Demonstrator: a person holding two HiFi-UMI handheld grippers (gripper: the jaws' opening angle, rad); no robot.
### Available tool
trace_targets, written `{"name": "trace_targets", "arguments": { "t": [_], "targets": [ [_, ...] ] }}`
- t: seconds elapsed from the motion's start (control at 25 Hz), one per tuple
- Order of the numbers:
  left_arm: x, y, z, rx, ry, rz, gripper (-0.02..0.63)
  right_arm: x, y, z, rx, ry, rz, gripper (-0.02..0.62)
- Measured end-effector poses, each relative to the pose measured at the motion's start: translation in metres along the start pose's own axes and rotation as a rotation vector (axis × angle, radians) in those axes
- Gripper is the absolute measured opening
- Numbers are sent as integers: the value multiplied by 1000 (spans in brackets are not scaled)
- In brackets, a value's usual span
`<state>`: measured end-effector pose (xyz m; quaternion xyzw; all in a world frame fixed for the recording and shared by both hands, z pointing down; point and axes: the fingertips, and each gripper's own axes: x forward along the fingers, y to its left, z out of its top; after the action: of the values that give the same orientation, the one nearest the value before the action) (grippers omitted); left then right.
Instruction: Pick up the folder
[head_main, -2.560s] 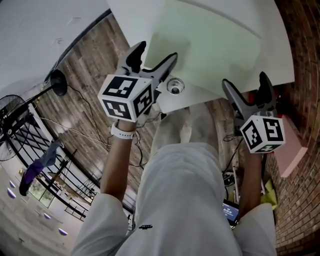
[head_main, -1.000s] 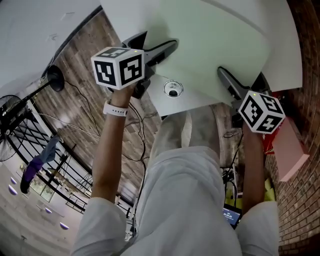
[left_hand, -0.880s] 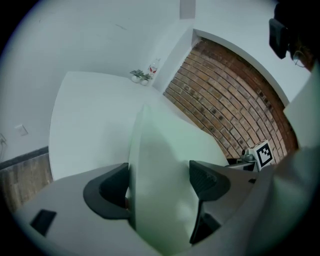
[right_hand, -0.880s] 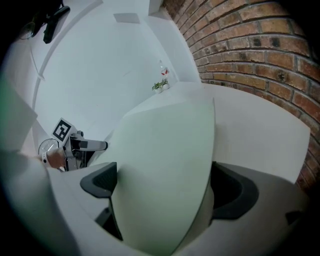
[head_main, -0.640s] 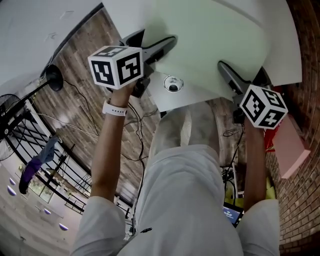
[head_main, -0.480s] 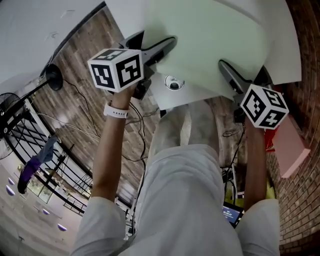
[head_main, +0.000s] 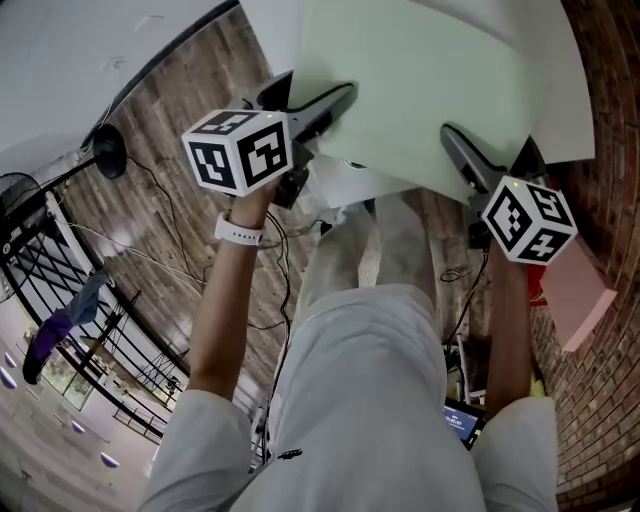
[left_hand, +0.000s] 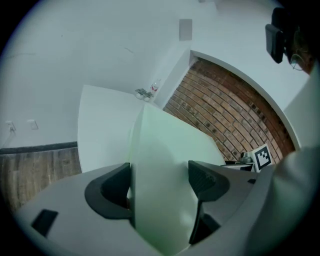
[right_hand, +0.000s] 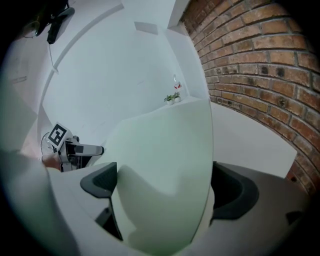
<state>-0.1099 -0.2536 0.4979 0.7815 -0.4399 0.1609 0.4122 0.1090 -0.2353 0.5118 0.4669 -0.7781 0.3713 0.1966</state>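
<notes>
A pale green folder (head_main: 420, 80) hangs over the near edge of the white table (head_main: 575, 100), held at both near corners. My left gripper (head_main: 312, 95) is shut on its left corner, and my right gripper (head_main: 490, 145) is shut on its right corner. In the left gripper view the folder (left_hand: 165, 165) fills the gap between the dark jaws of the left gripper (left_hand: 160, 182), above the table (left_hand: 100, 125). The right gripper view shows the folder (right_hand: 165, 160) bowed between the jaws of the right gripper (right_hand: 162, 187), with the left gripper (right_hand: 65, 145) beyond it.
A pink box (head_main: 580, 295) lies by the brick wall at the right. On the wooden floor to the left are a round lamp base (head_main: 110, 150), cables and a black rack (head_main: 40, 250). A small plant (left_hand: 145, 93) stands at the table's far corner.
The folder has come toward me past the table edge and now covers the round grommet that showed earlier. Both grippers stay on its near corners.
</notes>
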Motion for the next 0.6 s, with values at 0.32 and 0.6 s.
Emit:
{"name": "trace_targets", "arguments": {
  "t": [0.32,0.6],
  "targets": [
    [-38,-14,-1,-13,-54,7,376,-27,25,10,-43,-36,9,583],
    [-78,-27,7,0,-129,22,376,-50,53,24,-86,-81,31,581]
  ]
}}
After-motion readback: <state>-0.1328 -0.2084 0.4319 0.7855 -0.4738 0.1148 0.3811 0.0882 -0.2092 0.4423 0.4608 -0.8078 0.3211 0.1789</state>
